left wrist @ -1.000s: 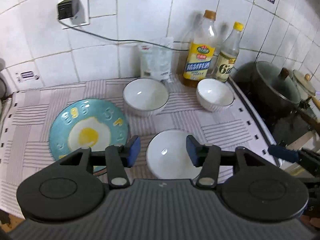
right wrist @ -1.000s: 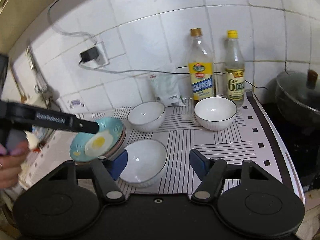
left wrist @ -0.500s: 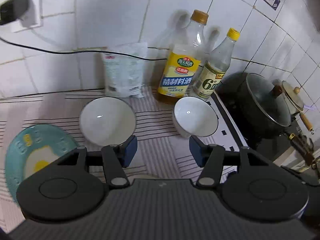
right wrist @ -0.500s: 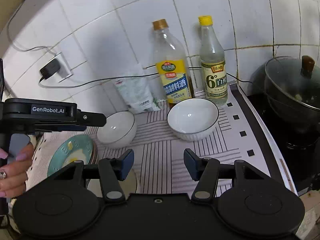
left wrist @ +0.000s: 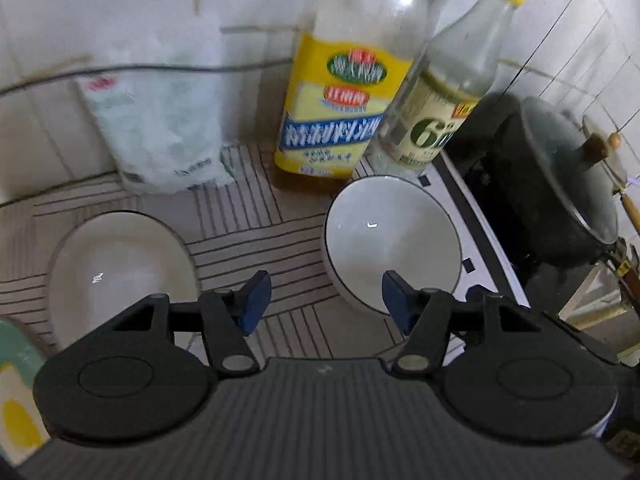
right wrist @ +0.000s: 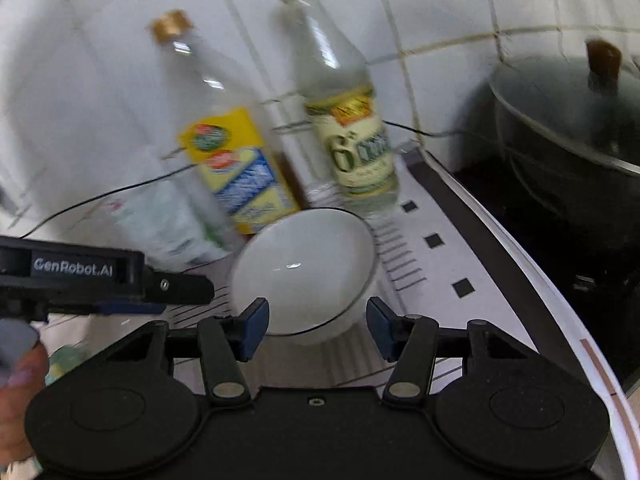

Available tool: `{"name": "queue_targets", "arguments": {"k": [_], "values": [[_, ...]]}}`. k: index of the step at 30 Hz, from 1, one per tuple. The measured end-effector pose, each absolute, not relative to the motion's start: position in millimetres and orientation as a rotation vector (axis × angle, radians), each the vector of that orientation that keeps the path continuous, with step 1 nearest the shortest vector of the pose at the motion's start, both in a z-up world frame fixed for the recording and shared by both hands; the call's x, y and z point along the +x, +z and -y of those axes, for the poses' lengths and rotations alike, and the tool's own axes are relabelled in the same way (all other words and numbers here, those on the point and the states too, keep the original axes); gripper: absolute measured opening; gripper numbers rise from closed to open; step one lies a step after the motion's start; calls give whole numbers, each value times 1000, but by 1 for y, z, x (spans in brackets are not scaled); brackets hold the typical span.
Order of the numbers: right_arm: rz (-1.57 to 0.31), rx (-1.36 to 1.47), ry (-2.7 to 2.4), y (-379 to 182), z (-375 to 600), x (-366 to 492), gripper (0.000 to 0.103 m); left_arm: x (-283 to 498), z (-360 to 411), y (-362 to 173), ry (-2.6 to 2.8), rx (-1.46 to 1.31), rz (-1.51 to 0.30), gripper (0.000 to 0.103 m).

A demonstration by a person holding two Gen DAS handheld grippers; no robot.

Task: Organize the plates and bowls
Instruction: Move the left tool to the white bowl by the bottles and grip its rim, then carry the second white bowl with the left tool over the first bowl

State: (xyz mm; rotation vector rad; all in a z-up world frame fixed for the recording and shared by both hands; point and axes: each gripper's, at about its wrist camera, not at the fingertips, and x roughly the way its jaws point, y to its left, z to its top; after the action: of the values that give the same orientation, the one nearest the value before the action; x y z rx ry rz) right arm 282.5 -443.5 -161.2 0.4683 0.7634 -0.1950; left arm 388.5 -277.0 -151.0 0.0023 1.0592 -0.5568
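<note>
A white bowl (left wrist: pixel 390 240) stands at the back right of the striped mat, just ahead of my open, empty left gripper (left wrist: pixel 326 300); its right finger overlaps the bowl's near rim. A second white bowl (left wrist: pixel 120 272) stands to the left. The teal egg plate (left wrist: pixel 18 400) shows at the left edge. In the right wrist view the same right-hand bowl (right wrist: pixel 304 272) sits just ahead of my open, empty right gripper (right wrist: pixel 316 328), between its fingertips. The left gripper (right wrist: pixel 80 276) reaches in from the left there.
Two bottles (left wrist: pixel 344 112) (left wrist: pixel 444 92) and a white bag (left wrist: pixel 160 132) stand against the tiled wall behind the bowls. A black lidded pot (left wrist: pixel 560 188) sits on the stove to the right. A cable (left wrist: pixel 160 68) runs along the wall.
Both grippers have moved forward and right towards the back right bowl. The near bowl has dropped out of view and the egg plate has slid to the left edge. Both stay open.
</note>
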Motion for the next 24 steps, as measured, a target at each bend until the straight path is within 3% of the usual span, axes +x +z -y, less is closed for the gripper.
{"name": "queue_targets", "arguments": {"k": [7, 12, 14, 16, 19, 24], "values": [[-764, 586, -264, -181, 464, 294, 31, 414, 292, -187, -539, 15, -1136, 60], [-774, 616, -278, -187, 464, 299, 24, 417, 294, -194, -540, 28, -1117, 57], [-817, 565, -284, -189, 461, 307, 21, 419, 300, -195, -539, 72, -1098, 49], [-852, 478, -286, -190, 455, 316, 18, 423, 303, -194, -563, 73, -1110, 30], [-859, 511, -289, -194, 458, 318, 16, 419, 310, -192, -599, 76, -1117, 11], [-877, 641, -278, -196, 474, 312, 14, 405, 317, -184, -569, 97, -1115, 11]]}}
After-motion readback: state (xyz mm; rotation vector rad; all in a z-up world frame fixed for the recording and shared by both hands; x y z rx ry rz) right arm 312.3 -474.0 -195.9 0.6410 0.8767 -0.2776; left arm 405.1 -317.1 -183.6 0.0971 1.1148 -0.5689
